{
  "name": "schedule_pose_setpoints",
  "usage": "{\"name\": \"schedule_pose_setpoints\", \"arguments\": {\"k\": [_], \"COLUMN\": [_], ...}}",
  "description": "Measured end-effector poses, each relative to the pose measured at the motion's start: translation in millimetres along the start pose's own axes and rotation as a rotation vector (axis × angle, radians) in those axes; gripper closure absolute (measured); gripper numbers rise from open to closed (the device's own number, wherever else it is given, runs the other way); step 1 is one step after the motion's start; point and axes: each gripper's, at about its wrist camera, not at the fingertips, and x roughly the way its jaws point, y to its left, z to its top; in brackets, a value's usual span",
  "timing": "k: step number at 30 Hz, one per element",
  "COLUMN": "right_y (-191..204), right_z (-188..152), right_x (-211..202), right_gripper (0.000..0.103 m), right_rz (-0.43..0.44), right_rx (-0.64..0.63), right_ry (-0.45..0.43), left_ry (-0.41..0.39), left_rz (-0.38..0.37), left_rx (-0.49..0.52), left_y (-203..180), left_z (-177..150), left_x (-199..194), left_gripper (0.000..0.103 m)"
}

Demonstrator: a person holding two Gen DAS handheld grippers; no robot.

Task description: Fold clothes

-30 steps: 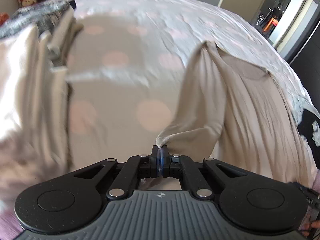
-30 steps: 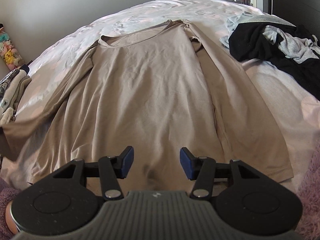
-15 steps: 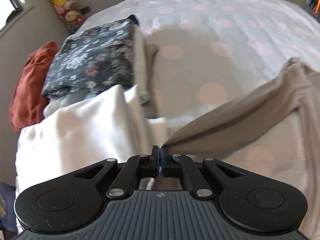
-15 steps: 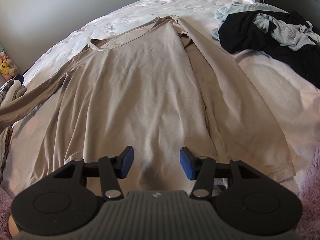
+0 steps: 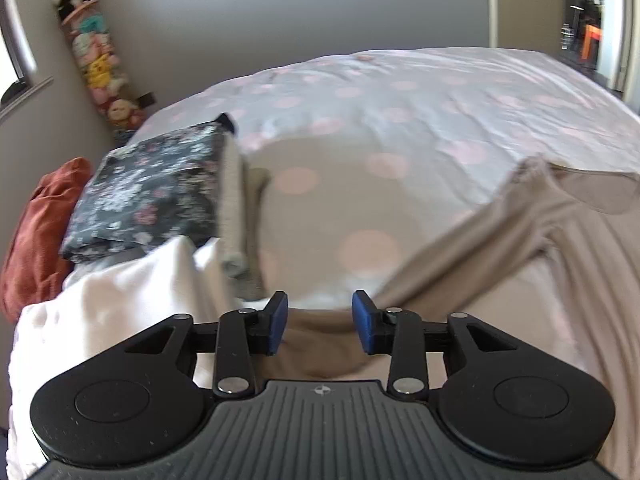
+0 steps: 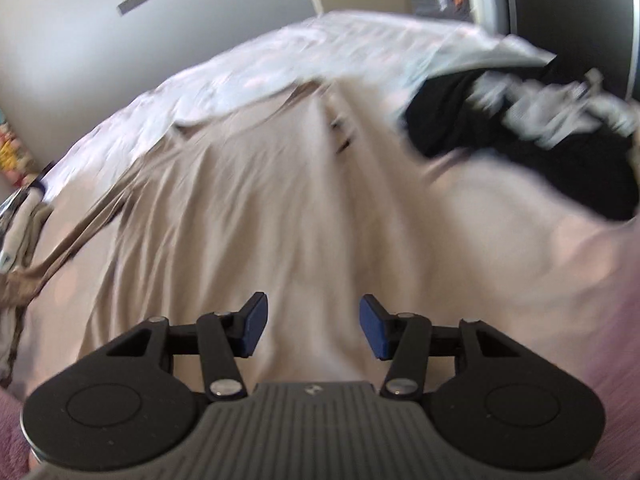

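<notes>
Left gripper (image 5: 319, 327) opening, pads no longer pinching the sleeve (image 5: 452, 264), whose cuff lies slack between and below them. Sleeve runs away rightward up to the shirt (image 6: 280, 208) spread on the bed (image 5: 400, 112). Right gripper (image 6: 310, 330) parted, empty, above the shirt's hem, view now blurred.
</notes>
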Motion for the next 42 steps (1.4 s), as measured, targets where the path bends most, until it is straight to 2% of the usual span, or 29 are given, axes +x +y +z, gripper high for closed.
{"name": "schedule_pose_setpoints", "arguments": {"k": [6, 10, 14, 17, 20, 22, 23, 24, 28, 32, 37, 42], "right_y": [-52, -66, -58, -69, -71, -64, -63, -62, -71, -81, -79, -89], "right_z": [10, 0, -4, -8, -9, -11, -11, -12, -6, 17, 73, 134], "right_x": [-22, -25, -10, 10, 25, 32, 33, 33, 16, -6, -35, -72], "right_gripper": [0.048, 0.049, 0.056, 0.059, 0.067, 0.082, 0.086, 0.097, 0.098, 0.098, 0.098, 0.099], "right_rz": [-0.087, -0.077, -0.134, -0.133, -0.159, -0.203, -0.204, -0.198, -0.174, -0.133, -0.110, -0.061], "right_rx": [0.048, 0.089, 0.033, 0.092, 0.115, 0.082, 0.073, 0.067, 0.122, 0.180, 0.116, 0.114], "right_ry": [0.046, 0.097, 0.157, 0.231, 0.284, 0.307, 0.306, 0.304, 0.226, 0.144, 0.054, -0.035], "left_ry": [0.029, 0.033, 0.057, 0.098, 0.132, 0.144, 0.146, 0.143, 0.132, 0.139, 0.148, 0.173], "left_rz": [-0.212, -0.311, -0.366, -0.393, -0.389, -0.389, -0.391, -0.396, -0.382, -0.367, -0.362, -0.349], "left_rx": [0.028, 0.072, 0.103, 0.080, 0.069, 0.058, 0.052, 0.045, 0.044, 0.022, 0.016, -0.010], "left_y": [-62, -105, -133, -141, -143, -142, -140, -139, -134, -132, -133, -132], "left_z": [-29, -55, -83, -102, -117, -123, -125, -126, -127, -125, -122, -117], "left_x": [-26, -40, -48, -47, -47, -49, -50, -53, -58, -54, -47, -34], "left_gripper": [0.067, 0.067, 0.067, 0.067, 0.067, 0.067, 0.067, 0.067, 0.067, 0.067, 0.067, 0.067]}}
